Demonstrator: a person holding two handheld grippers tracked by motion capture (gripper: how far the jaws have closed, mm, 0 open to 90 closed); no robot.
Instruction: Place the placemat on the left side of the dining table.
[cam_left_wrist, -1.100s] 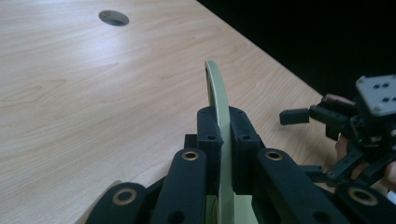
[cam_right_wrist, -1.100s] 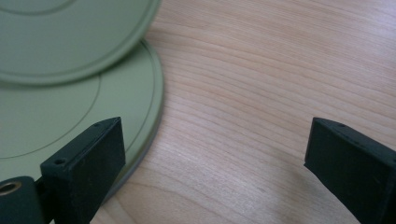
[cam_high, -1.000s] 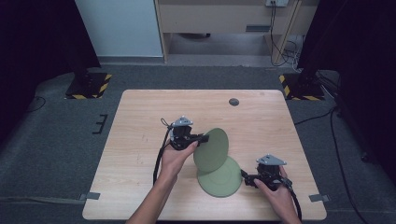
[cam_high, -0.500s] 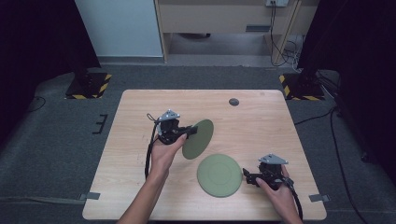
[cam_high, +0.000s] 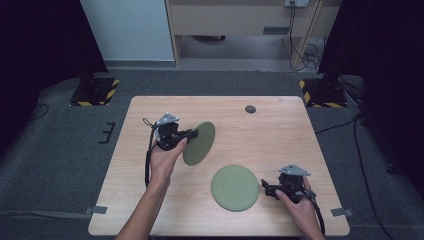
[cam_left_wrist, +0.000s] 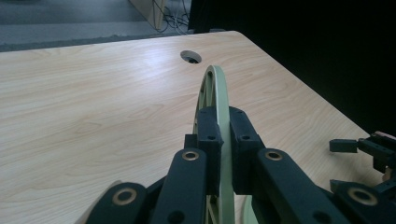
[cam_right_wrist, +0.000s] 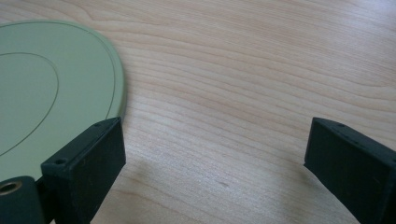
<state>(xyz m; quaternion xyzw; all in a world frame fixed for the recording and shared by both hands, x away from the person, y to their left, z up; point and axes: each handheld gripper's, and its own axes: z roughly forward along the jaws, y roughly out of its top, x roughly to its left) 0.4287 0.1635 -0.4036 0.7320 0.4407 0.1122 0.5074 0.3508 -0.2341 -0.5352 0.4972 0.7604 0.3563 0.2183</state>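
While the raised green plate (cam_high: 199, 143) is pinched at its rim by the left tool (cam_high: 192, 134), it hangs tilted above the left-centre of the bench (cam_high: 280, 135), clear of the wood. The left gripper view shows this plate (cam_left_wrist: 215, 100) nearly edge-on, with both black jaws pressed against its two faces and the rim running up between them. The second green plate (cam_high: 235, 187) lies flat on the bench, nearer the person and to the right, well apart from the raised one.

The right tool (cam_high: 267, 189) rests low, just beside the right edge of the flat plate. In the right gripper view its jaws stand spread wide, with bare wood between them and the plate rim (cam_right_wrist: 56, 88) just off the left-hand jaw (nothing is gripped).

Judged from this layout, the two plates are separated: one is lifted and carried to the left, the other is free on the bench. What appears to remain is setting the held plate down at its place and releasing it. Whether the right tool is to take the flat plate cannot be told. A round cable hole (cam_high: 250, 109) sits at the far edge, unaffected.
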